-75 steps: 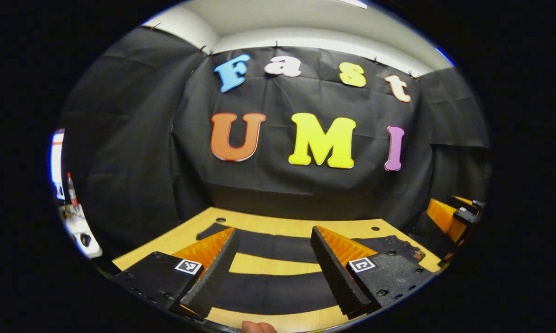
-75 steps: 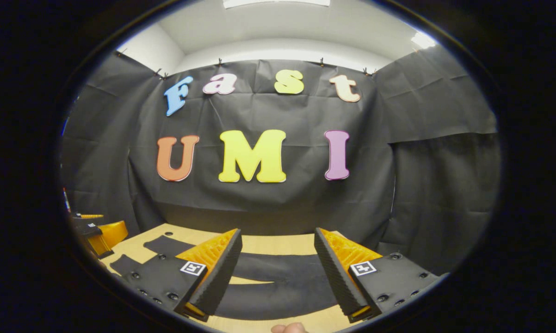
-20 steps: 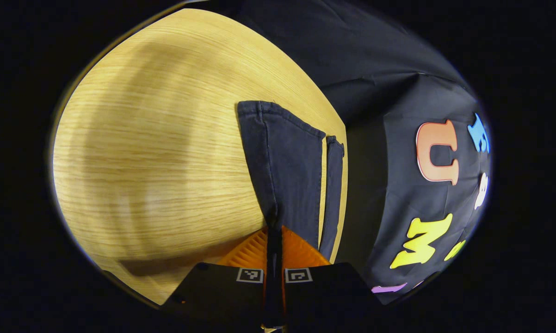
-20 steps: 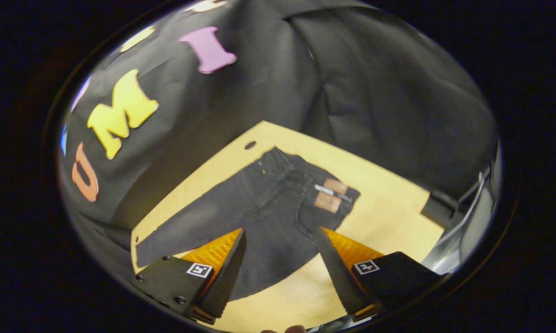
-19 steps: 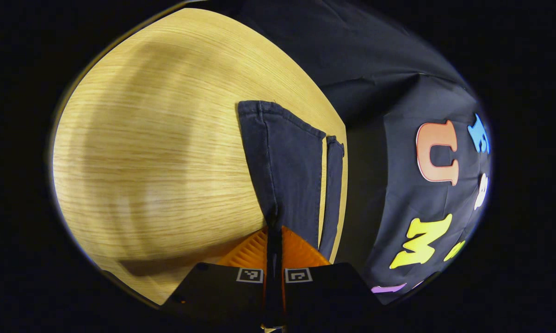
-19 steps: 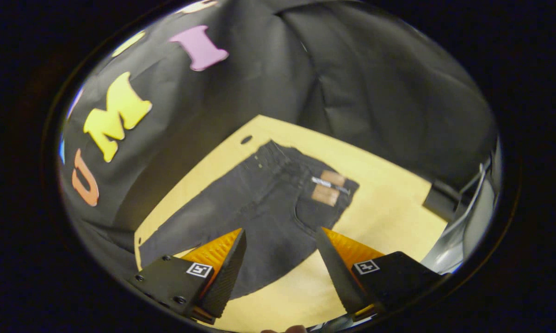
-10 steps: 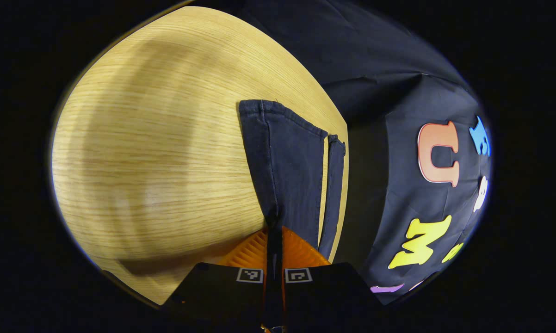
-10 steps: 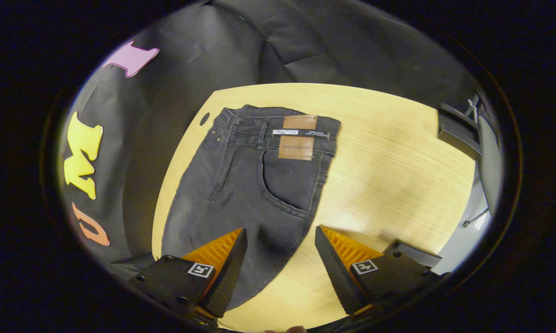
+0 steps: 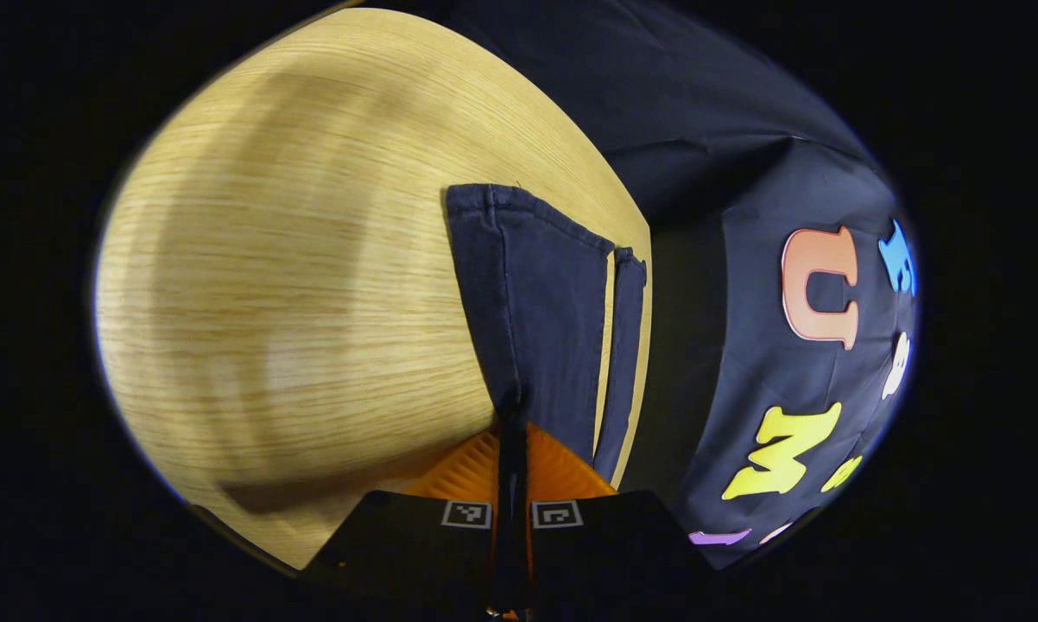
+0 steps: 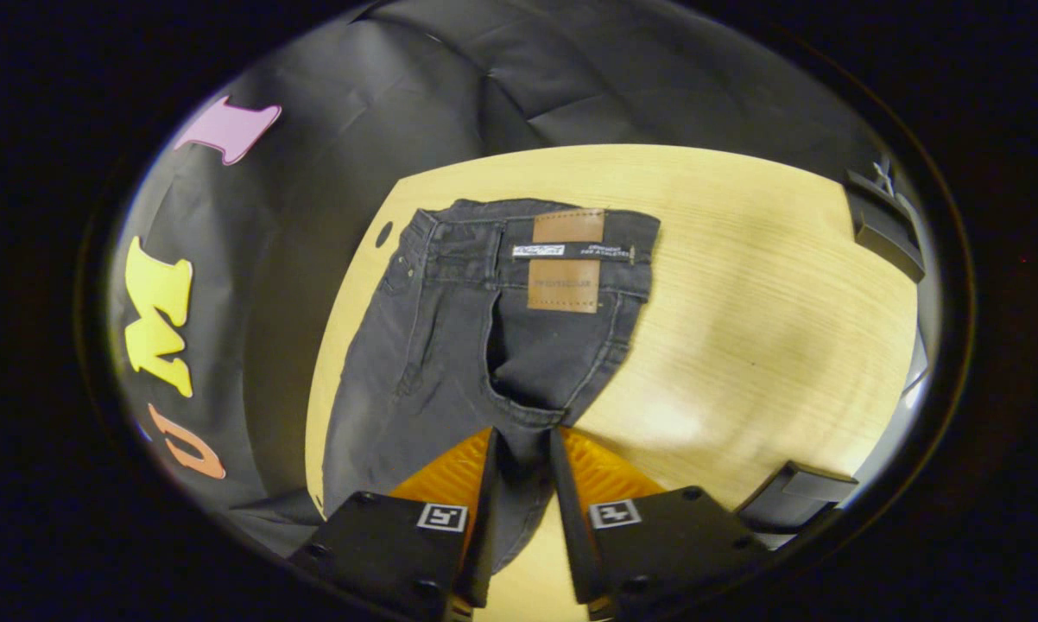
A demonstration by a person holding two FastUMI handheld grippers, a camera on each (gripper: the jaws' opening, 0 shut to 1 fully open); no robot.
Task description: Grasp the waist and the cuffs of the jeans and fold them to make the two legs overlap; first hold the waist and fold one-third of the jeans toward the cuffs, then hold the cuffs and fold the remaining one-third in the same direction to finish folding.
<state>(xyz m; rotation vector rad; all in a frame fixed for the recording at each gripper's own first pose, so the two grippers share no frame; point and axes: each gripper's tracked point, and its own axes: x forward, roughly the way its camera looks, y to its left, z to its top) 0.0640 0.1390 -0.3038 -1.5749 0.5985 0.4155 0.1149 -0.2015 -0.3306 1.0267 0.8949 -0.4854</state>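
Note:
The dark jeans lie flat on the wooden table, waist at the far end with a brown patch on it. In the right gripper view, my right gripper sits low over the seat edge, its fingers closed in on a bunched fold of denim below the back pocket. In the left gripper view, the near leg runs away from me to its cuff, with the second leg beside it. My left gripper is shut on the near leg's left edge.
The far table edge meets the black cloth wall close behind the second leg. A round hole in the tabletop lies beside the waist. Dark blocky objects stand past the table's right side. Bare wood spreads left of the legs.
My right gripper has swung over the jeans, dropped toward the seat and closed from wide open onto the denim. The left gripper has stayed shut on the leg, barely moving.

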